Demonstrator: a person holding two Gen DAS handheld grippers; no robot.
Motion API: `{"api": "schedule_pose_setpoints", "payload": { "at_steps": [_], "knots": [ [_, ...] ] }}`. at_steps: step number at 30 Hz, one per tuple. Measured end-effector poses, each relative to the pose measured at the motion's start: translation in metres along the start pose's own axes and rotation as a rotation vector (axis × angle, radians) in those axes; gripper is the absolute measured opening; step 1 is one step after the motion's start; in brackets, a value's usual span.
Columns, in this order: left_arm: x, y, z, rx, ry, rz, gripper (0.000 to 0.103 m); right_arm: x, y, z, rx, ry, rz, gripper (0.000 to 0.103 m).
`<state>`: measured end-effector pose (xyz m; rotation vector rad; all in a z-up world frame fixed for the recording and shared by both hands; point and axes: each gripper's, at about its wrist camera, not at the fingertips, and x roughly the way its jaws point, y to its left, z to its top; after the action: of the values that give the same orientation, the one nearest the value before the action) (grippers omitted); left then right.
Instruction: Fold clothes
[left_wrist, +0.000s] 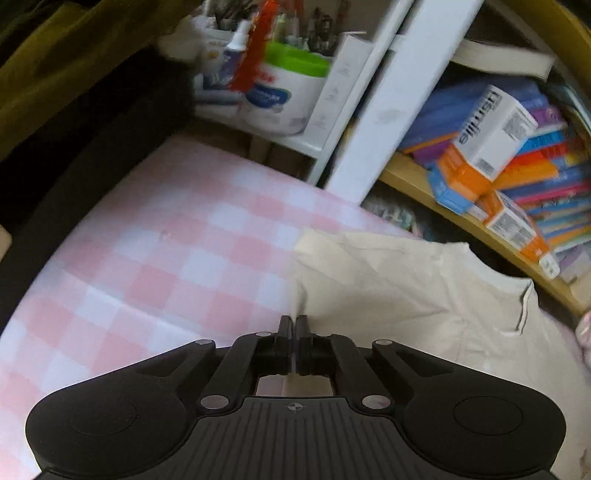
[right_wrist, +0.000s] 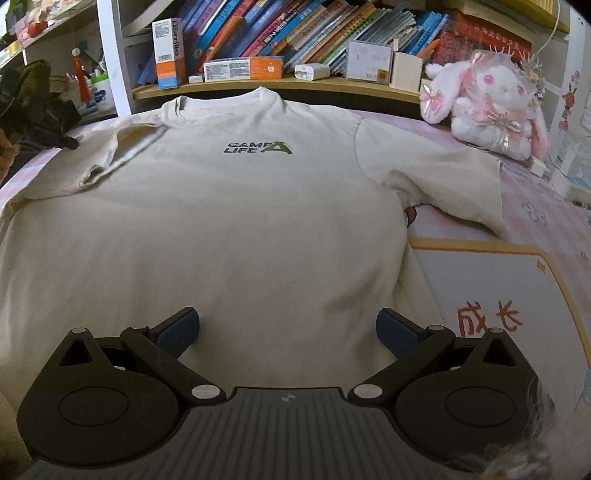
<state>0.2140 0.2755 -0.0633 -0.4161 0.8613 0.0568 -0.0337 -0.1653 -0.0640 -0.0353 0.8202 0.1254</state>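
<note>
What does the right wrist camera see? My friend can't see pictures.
A cream T-shirt with a small camping logo lies spread flat on a pink checked bed, with the right gripper open above its lower part. Behind it are a shelf of books and a white and pink toy bunny.

A: The books (left_wrist: 546, 166) in the left view look smeary. I cannot read them.

B: The pens (left_wrist: 295, 22) in the tub (left_wrist: 284, 99) are blurry too, and the top edge cuts them off.

A: A dark thing (left_wrist: 92, 122) fills the left corner. I cannot tell what it is.

B: In the right view the shirt (right_wrist: 207, 229) runs off the left edge, so its left side is out of sight.

A: The shirt also hides part of the card (right_wrist: 491, 295).

B: Something fuzzy (right_wrist: 517, 443) sits at the bottom right. It is too blurry to tell.
</note>
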Motion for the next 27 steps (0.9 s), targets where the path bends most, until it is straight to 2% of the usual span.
{"api": "schedule_pose_setpoints", "payload": {
  "at_steps": [1, 3, 4, 6, 8, 9, 10, 17, 22, 25, 27],
  "knots": [
    [0.000, -0.002, 0.001, 0.025, 0.001, 0.012, 0.006, -0.001, 0.000, -0.001, 0.000, 0.002, -0.001, 0.103],
    [-0.001, -0.006, 0.002, 0.073, 0.001, 0.038, 0.008, -0.002, 0.000, -0.001, 0.003, 0.005, -0.004, 0.103],
    [-0.004, -0.006, 0.002, 0.076, -0.008, 0.076, 0.008, -0.002, 0.000, -0.002, 0.005, 0.005, -0.005, 0.103],
    [-0.018, -0.014, -0.001, 0.101, -0.080, 0.133, 0.007, -0.002, 0.000, -0.002, 0.008, 0.008, -0.007, 0.103],
    [-0.037, -0.030, -0.012, 0.163, -0.156, 0.069, 0.007, -0.002, -0.001, -0.002, 0.008, 0.007, -0.008, 0.103],
    [-0.040, -0.042, -0.019, 0.190, -0.151, 0.033, 0.007, -0.002, -0.001, -0.002, 0.008, 0.005, -0.007, 0.103],
    [-0.042, -0.054, -0.026, 0.216, -0.147, -0.001, 0.007, -0.002, -0.001, -0.002, 0.008, 0.004, -0.007, 0.103],
    [-0.005, -0.121, -0.069, 0.304, -0.030, -0.073, 0.008, 0.000, 0.000, -0.001, 0.001, 0.005, -0.004, 0.103],
    [-0.011, -0.127, -0.067, 0.335, -0.033, -0.035, 0.008, -0.002, -0.002, -0.002, -0.014, 0.008, 0.010, 0.103],
    [-0.024, -0.129, -0.069, 0.341, -0.084, -0.059, 0.008, -0.003, -0.002, -0.004, -0.019, 0.004, 0.015, 0.103],
    [-0.020, -0.133, -0.071, 0.363, -0.055, -0.046, 0.008, -0.004, -0.003, -0.004, -0.024, 0.002, 0.020, 0.103]
  ]
}}
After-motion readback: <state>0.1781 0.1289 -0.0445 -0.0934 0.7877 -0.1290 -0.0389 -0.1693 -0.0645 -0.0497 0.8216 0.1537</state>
